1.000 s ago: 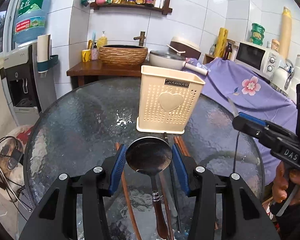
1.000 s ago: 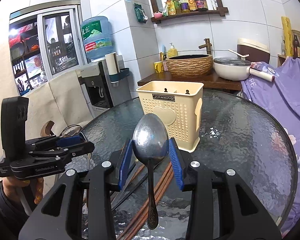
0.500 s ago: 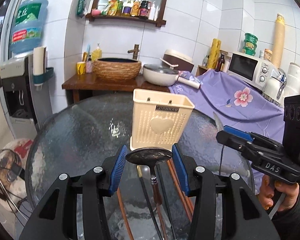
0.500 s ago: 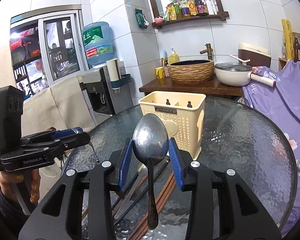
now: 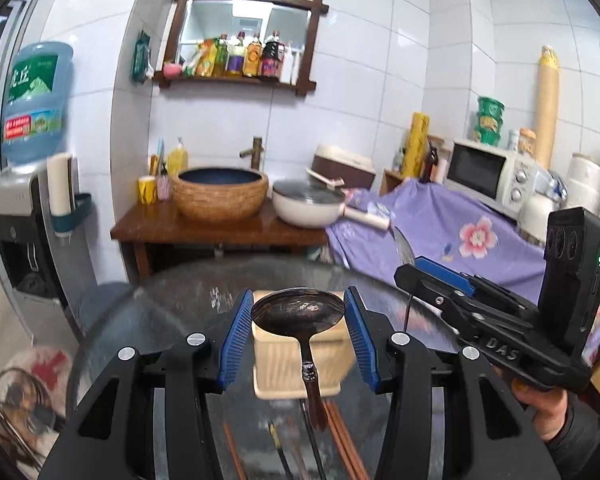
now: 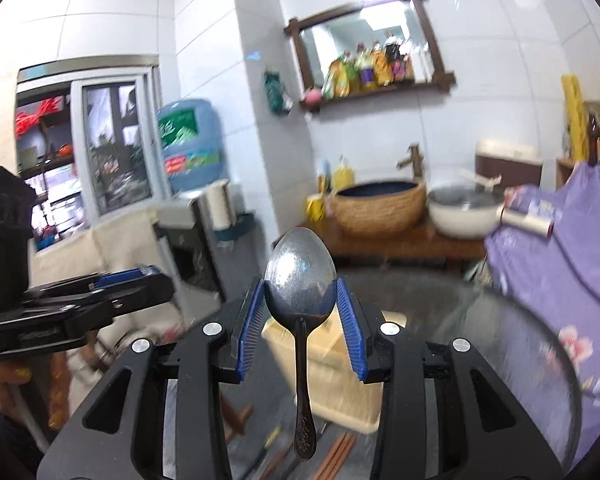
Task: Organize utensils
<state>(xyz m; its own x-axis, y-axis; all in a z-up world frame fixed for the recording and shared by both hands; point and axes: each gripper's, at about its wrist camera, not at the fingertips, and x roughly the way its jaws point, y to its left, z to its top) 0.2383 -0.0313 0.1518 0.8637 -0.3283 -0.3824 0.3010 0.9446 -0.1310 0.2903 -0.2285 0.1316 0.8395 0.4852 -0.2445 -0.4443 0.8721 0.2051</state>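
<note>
My left gripper [image 5: 298, 312] is shut on a dark ladle [image 5: 298, 314] by its bowl, the wooden handle hanging down, raised above the cream utensil holder [image 5: 296, 364]. My right gripper [image 6: 300, 300] is shut on a silver spoon [image 6: 300, 276], bowl up and handle hanging down, also above the holder [image 6: 332, 384]. Chopsticks [image 5: 342, 436] and other utensils lie on the round glass table [image 5: 148, 320] below. The right gripper shows in the left wrist view [image 5: 416, 276], and the left gripper shows in the right wrist view [image 6: 156, 284].
Behind the table stand a wooden stand with a woven basin [image 5: 220, 196] and a white pot [image 5: 308, 204]. A purple cloth [image 5: 460, 232] covers a counter with a microwave [image 5: 488, 172] at right. A water dispenser [image 5: 24, 216] stands at left.
Both grippers have risen and tilted upward with their utensils. The holder has dropped lower in both views and sits partly behind the fingers.
</note>
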